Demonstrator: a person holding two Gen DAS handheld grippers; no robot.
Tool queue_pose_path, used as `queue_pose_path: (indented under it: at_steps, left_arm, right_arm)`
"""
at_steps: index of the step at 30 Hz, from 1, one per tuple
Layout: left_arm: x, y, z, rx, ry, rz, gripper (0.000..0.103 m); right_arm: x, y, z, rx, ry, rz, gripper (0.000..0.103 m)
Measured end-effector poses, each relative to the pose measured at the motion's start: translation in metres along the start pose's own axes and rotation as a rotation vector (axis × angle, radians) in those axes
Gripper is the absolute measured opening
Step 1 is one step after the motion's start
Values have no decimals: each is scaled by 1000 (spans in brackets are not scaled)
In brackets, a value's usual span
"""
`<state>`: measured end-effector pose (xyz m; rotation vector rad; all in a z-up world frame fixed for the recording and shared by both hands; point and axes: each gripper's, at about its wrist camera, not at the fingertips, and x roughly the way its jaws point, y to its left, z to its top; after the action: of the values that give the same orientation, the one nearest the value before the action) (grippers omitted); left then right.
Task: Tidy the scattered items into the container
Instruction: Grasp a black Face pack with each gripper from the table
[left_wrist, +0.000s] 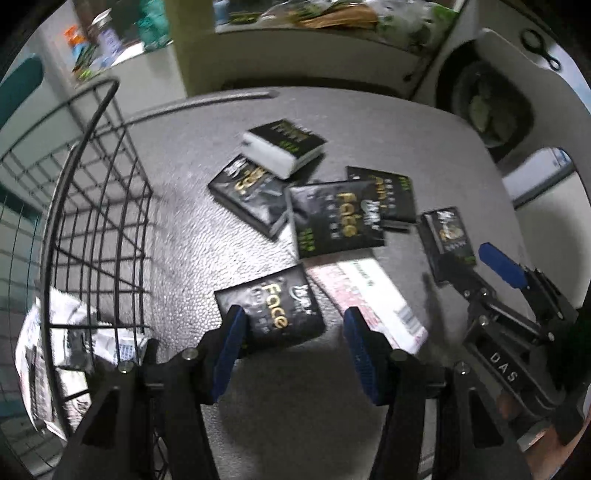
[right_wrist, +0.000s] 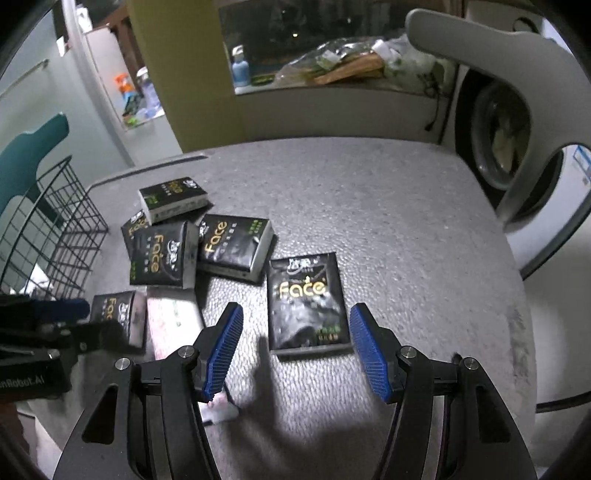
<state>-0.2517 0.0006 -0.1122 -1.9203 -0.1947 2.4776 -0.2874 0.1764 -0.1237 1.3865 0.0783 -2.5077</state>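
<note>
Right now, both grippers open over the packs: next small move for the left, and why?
Probably ease the left gripper forward and close. It is open, and the nearest black pack lies flat on the table between its fingers, apart from the pile. The wire basket stands just to its left, so the carry looks short. The right gripper, also open, frames another pack.

blurred: small print on packs (left_wrist: 338, 218) | half hidden: pink pack (left_wrist: 373, 299) under black pack and left gripper (left_wrist: 295, 345) finger | hidden: basket (left_wrist: 96, 206) floor, behind wires and white packets (left_wrist: 37, 332) | cut off: right gripper (left_wrist: 517, 295) at frame edge
</note>
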Motion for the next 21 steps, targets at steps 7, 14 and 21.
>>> queue_pose_path:
  at_steps: [7,14,21]
  left_arm:
    - [12,1,2,-36,3,38,69]
    - [12,9,12,-82,-9,43,69]
    - [24,14,12,-114,6,44,74]
  right_arm:
    - [23,4,1,-6,29,-17,61]
    - [28,3,0,13,29,-8,61]
    - [28,4,-1,5,29,-10,61]
